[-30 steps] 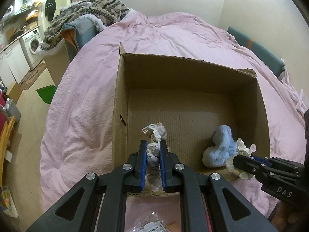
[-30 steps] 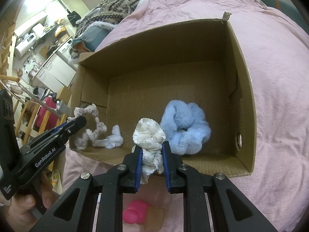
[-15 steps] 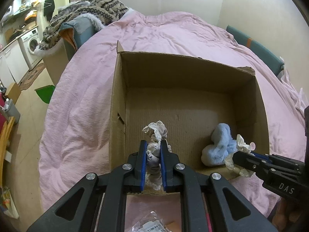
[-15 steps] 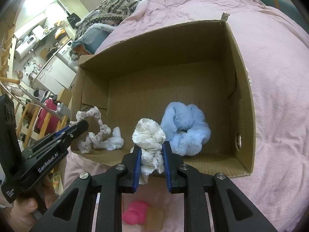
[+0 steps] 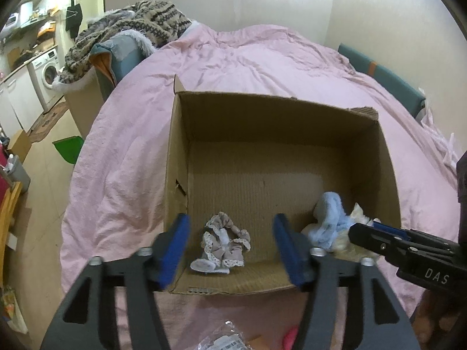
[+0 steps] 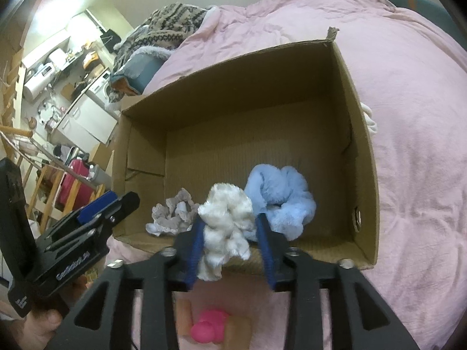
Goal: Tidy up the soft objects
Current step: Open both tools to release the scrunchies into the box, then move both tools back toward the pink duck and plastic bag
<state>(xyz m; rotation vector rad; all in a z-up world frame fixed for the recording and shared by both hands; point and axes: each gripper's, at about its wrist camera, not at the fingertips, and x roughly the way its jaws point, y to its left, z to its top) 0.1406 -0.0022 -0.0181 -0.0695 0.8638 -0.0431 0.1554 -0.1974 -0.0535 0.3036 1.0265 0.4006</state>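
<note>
Left wrist view: the left tongs [image 5: 230,246] hang spread above the near edge of a cardboard box [image 5: 175,157] that sits on a pink bed [image 5: 122,157], their jaws having just been opening, with nothing pinched between them. A beige lace scrunchie [image 5: 223,243] lies loose on the box floor, near the front left corner, framed by the blue pads but touching neither. To its right, a blue fluffy scrunchie [image 5: 328,218] rests against the box's right side.

Right wrist view: the right tongs [image 6: 230,239] are likewise parted, jaws just having been opening, and a cream scrunchie [image 6: 226,221] sits between them. It appears to brush the left pad while clear of the right one, so it looks released rather than gripped; whether it rests on the box floor or on the front rim cannot be told. The blue scrunchie lies just beside it on the right, the beige one on the left.

The step in hand appears to be the drop into the box. To finish cleanly, both tongs would best stay wide and lift straight back, so no lace or fluff snags on a pad and is dragged over the front edge. A pink toy [image 6: 208,328] lies on the bed below the right tongs, outside the box.
</note>
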